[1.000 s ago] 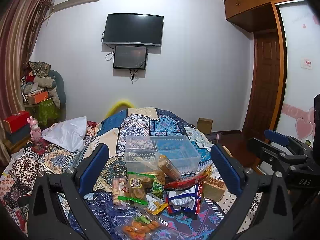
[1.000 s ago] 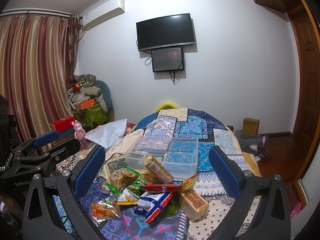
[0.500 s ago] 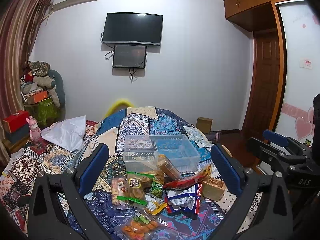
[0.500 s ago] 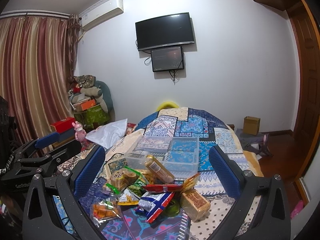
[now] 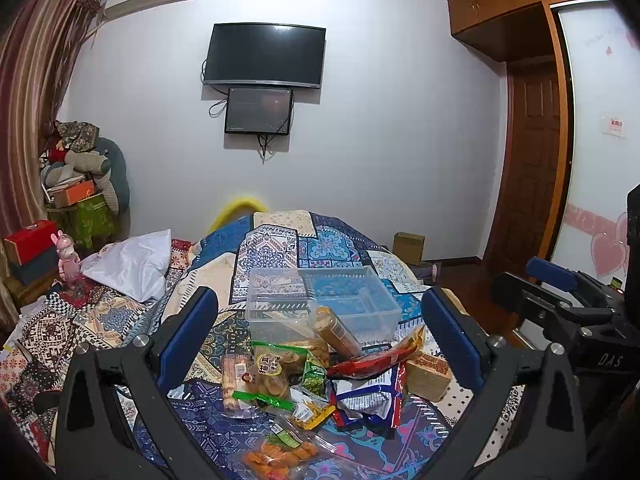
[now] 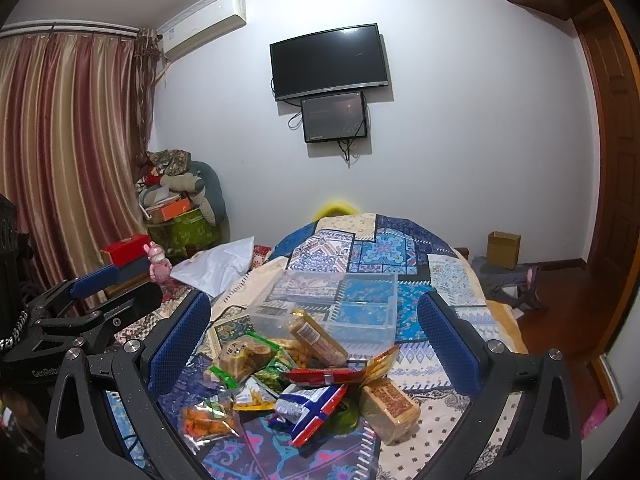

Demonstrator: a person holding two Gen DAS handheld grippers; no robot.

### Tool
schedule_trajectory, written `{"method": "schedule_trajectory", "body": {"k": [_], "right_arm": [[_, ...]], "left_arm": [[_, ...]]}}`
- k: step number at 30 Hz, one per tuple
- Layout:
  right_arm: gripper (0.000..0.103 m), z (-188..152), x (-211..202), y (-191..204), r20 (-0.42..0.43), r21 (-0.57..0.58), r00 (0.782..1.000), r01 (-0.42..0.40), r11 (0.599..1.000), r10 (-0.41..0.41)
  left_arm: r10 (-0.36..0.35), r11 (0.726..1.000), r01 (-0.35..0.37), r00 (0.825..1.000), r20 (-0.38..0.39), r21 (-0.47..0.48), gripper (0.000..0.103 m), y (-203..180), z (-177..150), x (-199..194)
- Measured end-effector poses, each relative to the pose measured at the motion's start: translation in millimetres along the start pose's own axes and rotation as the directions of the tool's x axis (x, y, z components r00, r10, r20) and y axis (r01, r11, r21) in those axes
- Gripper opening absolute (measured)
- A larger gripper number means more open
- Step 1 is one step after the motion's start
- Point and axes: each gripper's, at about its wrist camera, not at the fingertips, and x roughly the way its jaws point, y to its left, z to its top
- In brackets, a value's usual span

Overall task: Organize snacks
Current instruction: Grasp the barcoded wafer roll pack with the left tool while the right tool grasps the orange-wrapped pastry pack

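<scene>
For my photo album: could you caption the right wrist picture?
Open right tongs hover above a snack pile beside an empty clear bin.

Legible markings: "DAS" on the right gripper (image 5: 576, 312) body, at 4 o'clock in the left view; "GenRobo", cut off, on the left gripper (image 6: 80, 312) body, at 8 o'clock in the right view. Snack-packet print is unreadable.

Left gripper (image 5: 320, 332) spread wide, snack pile (image 5: 320, 376), clear bin (image 5: 320, 304)

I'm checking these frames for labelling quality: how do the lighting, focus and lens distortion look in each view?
Left wrist view: even indoor light, sharp snack pile, strong fisheye bending the brown wooden door, dark vignette at the corners. Right wrist view: same soft light, faint glare on the black wall television, striped curtains bowed by the lens, clear plastic bin crisp.
</scene>
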Motion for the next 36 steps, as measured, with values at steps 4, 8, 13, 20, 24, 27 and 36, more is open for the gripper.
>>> {"method": "schedule_trajectory", "body": {"k": [4, 8, 13, 20, 24, 27, 36], "right_arm": [[0.103, -1.0, 3.2, -2.0, -0.008, 0.004, 1.0, -0.001, 1.0, 0.001], [0.103, -3.5, 9.1, -3.3, -0.024, 0.007, 1.0, -0.003, 1.0, 0.003], [0.103, -10.7, 21.9, -7.6, -0.06, 0.004, 0.998, 0.006, 1.0, -0.005], [0.103, -34.1, 61.7, -26.8, -0.21, 0.013, 0.977, 0.05, 0.999, -0.046], [0.103, -49.6, 83.4, -45.0, -0.296, 0.064, 0.955, 0.056, 0.996, -0.035], [0.103, -55.2, 93.4, -55.1, -0.334, 0.098, 0.942, 0.063, 0.993, -0.027], [0.096, -58.0, 109.7, -78.9, -0.356, 0.152, 0.934, 0.087, 0.985, -0.028]], "left_arm": [[-0.001, 1.0, 0.001, 1.0, -0.009, -0.003, 0.103, 2.3, -2.1, 4.5], [-0.001, 1.0, 0.001, 1.0, -0.024, -0.006, 0.103, 5.3, -5.6, 11.2], [-0.002, 1.0, -0.001, 0.996, -0.092, -0.028, 0.103, 16.3, -14.7, 32.6], [0.038, 0.998, -0.052, 0.967, -0.251, -0.048, 0.103, 46.7, -43.0, 78.7], [0.063, 0.993, -0.09, 0.945, -0.321, -0.071, 0.098, 70.9, -59.3, 101.9], [0.088, 0.988, -0.128, 0.923, -0.375, -0.084, 0.085, 88.8, -70.1, 119.4], [0.117, 0.974, -0.194, 0.868, -0.483, -0.112, 0.062, 128.5, -93.8, 167.4]]}}
